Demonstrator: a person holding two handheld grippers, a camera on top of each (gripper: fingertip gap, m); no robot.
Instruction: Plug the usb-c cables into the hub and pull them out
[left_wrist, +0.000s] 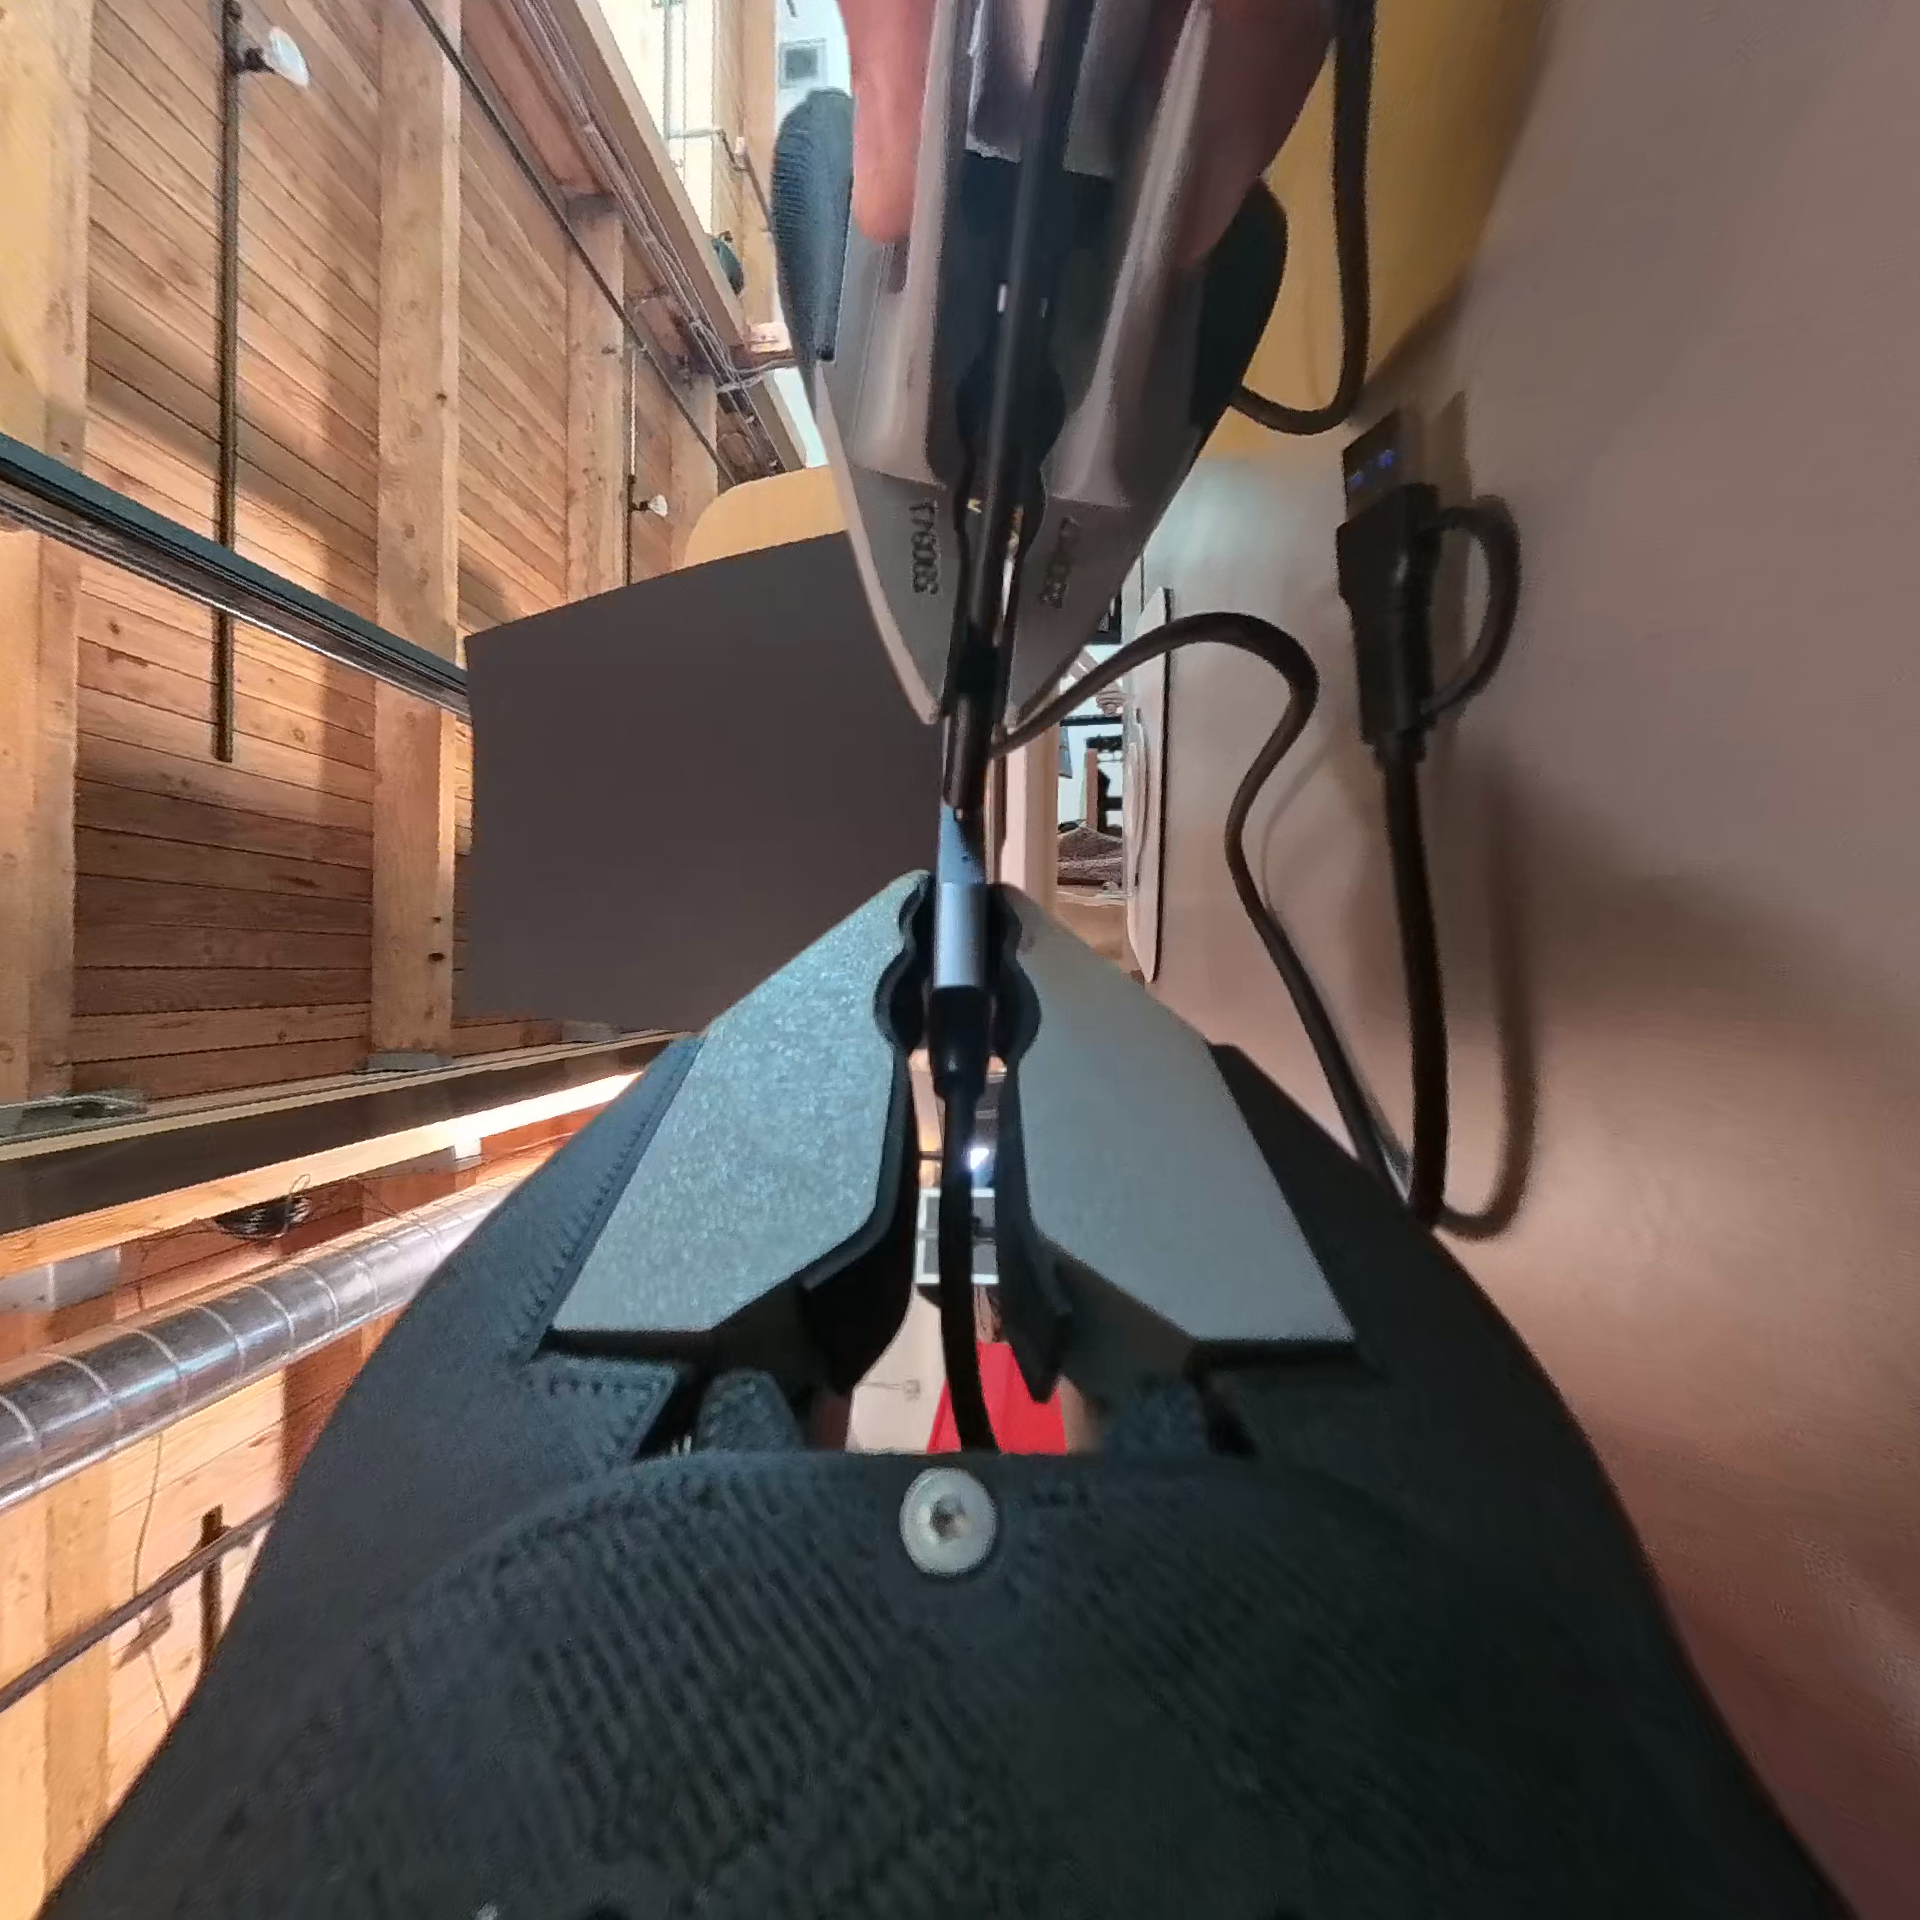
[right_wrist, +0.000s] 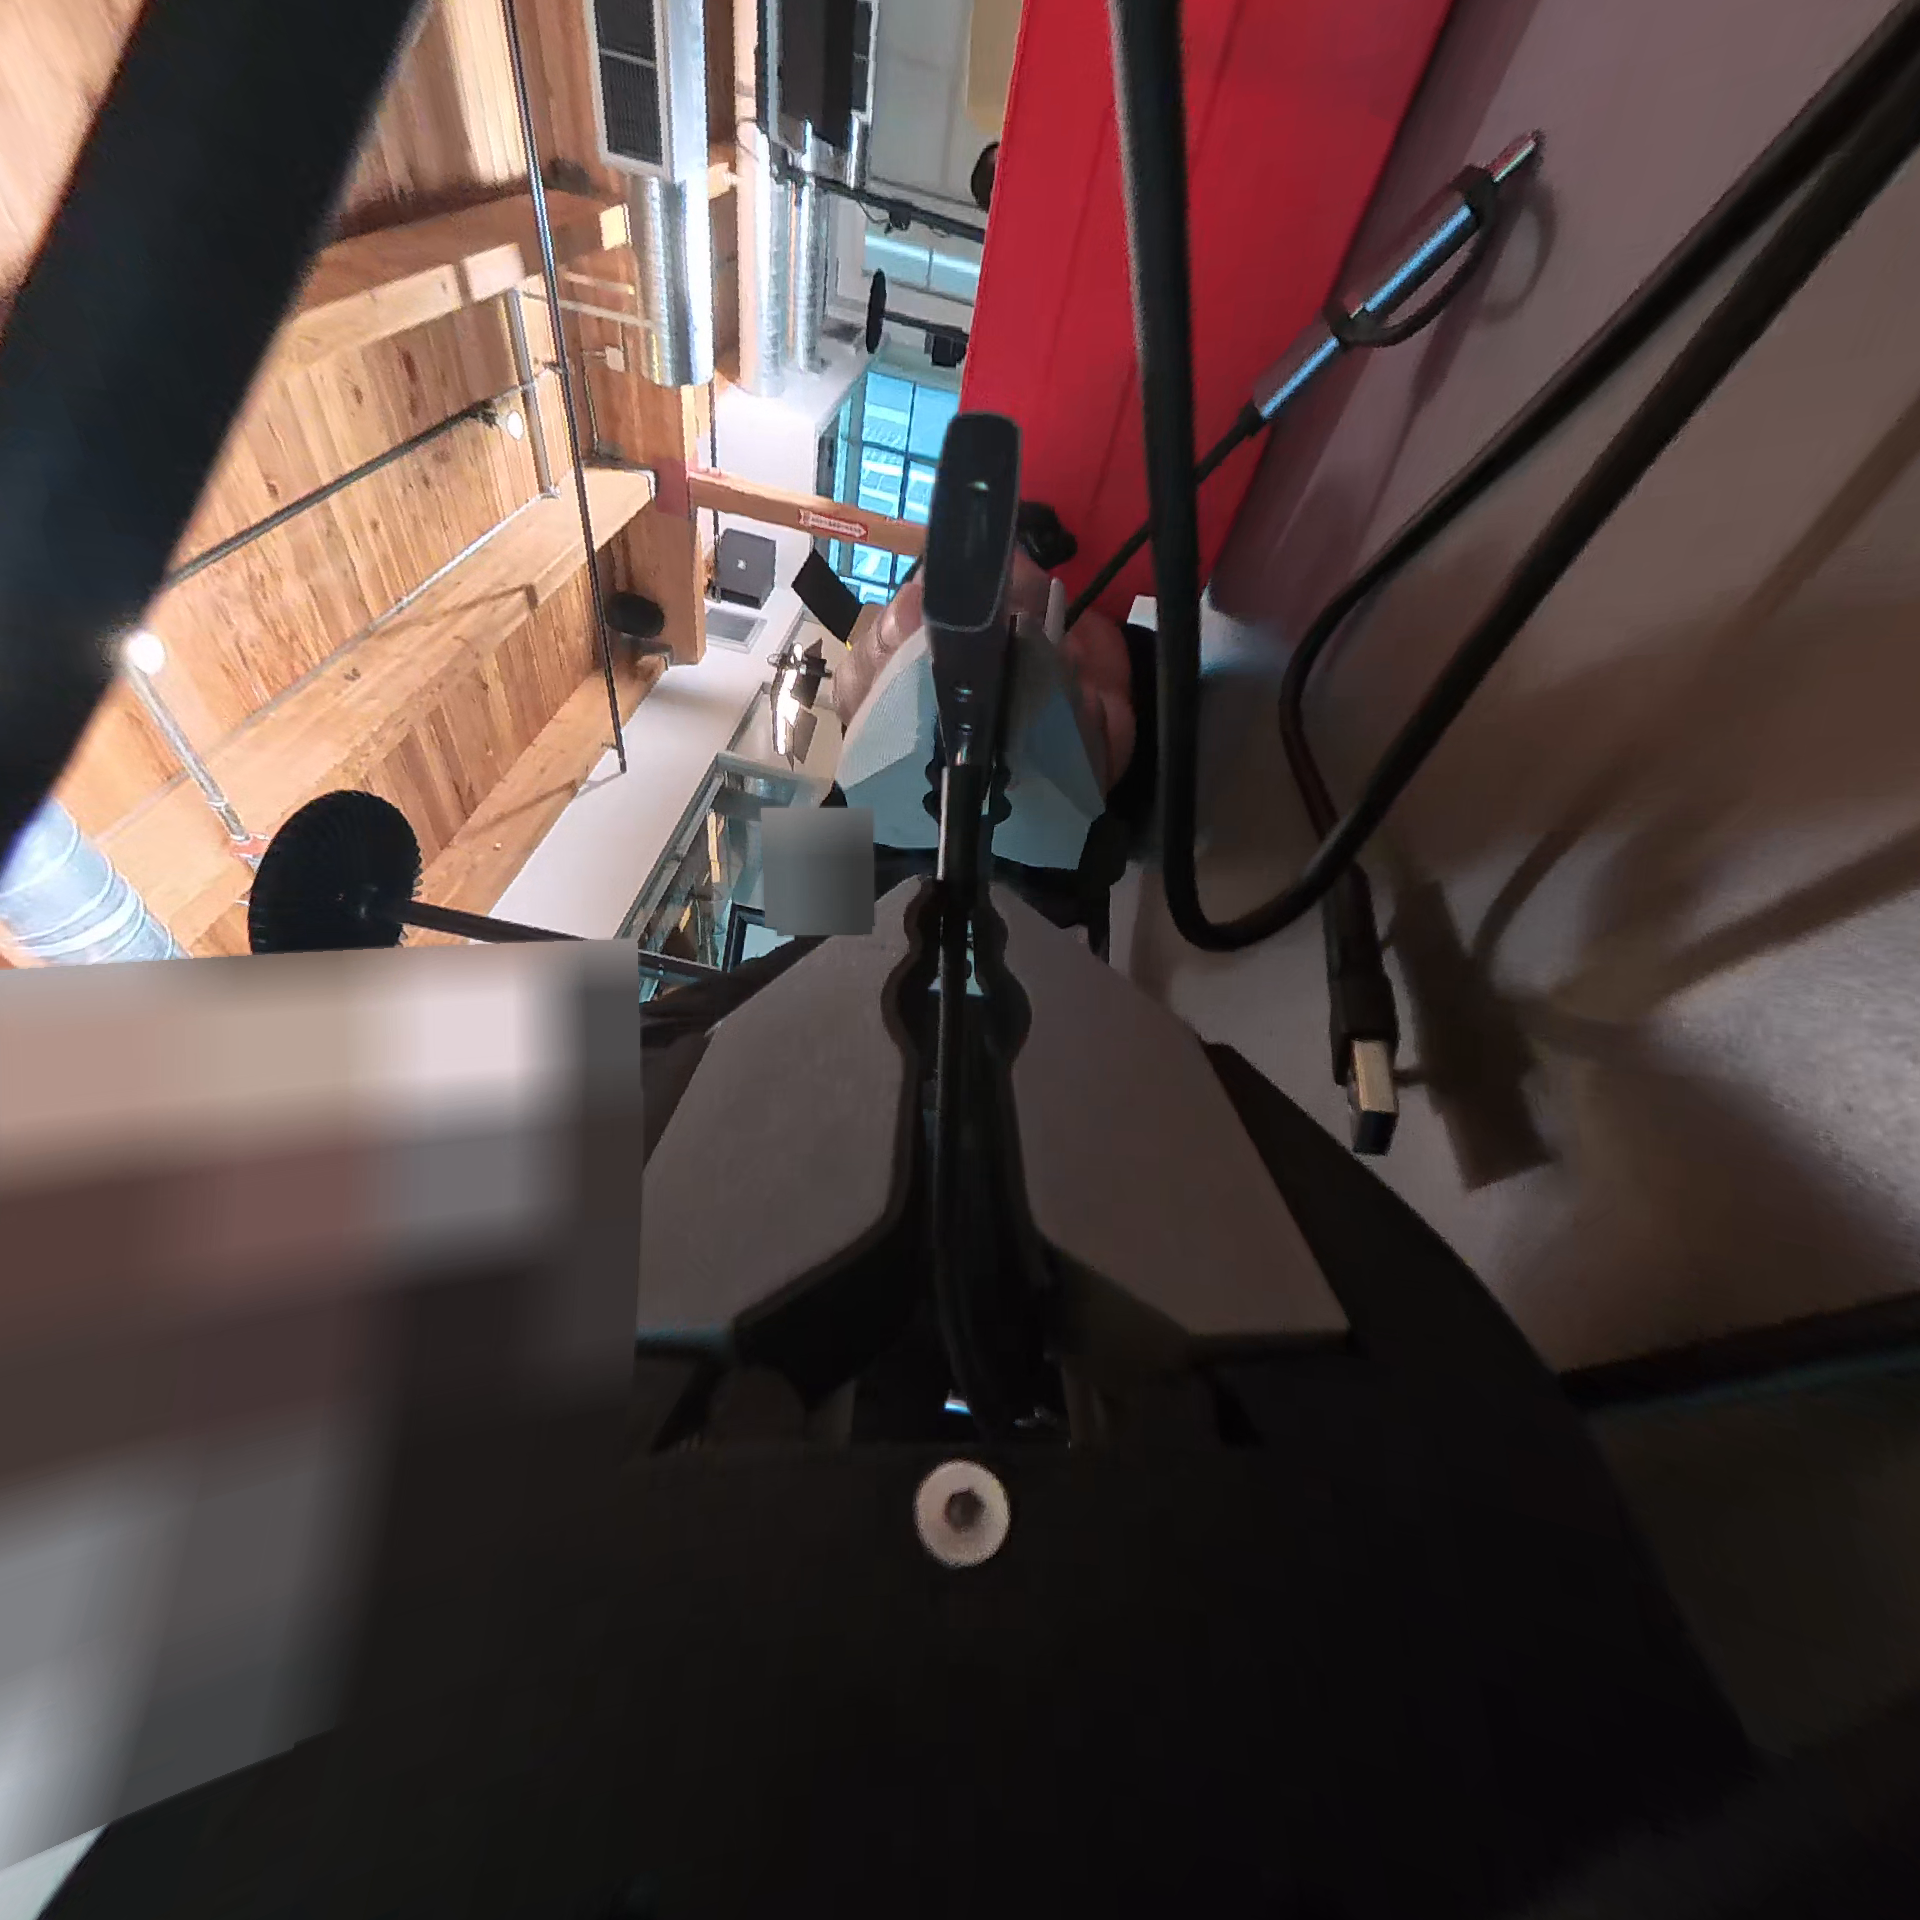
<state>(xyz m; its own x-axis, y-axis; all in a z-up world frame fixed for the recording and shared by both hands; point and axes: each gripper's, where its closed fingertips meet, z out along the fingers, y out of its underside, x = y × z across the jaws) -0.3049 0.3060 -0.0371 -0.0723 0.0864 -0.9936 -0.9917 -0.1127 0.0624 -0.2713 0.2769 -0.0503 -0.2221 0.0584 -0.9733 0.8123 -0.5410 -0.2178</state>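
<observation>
between the pinched fingers of the left gripper (left_wrist: 961, 914) sits a usb-c plug (left_wrist: 958, 940); right gripper (right_wrist: 961, 904) clamps the hub (right_wrist: 971, 540) cable.

Bright daylight; soft cable shadows; fisheye edge warp; right view blurred

Hidden and cut-off parts

The plug's (left_wrist: 954, 940) tip is hidden between gripper fingers; the hub's (right_wrist: 971, 540) ports face away, unreadable.
</observation>
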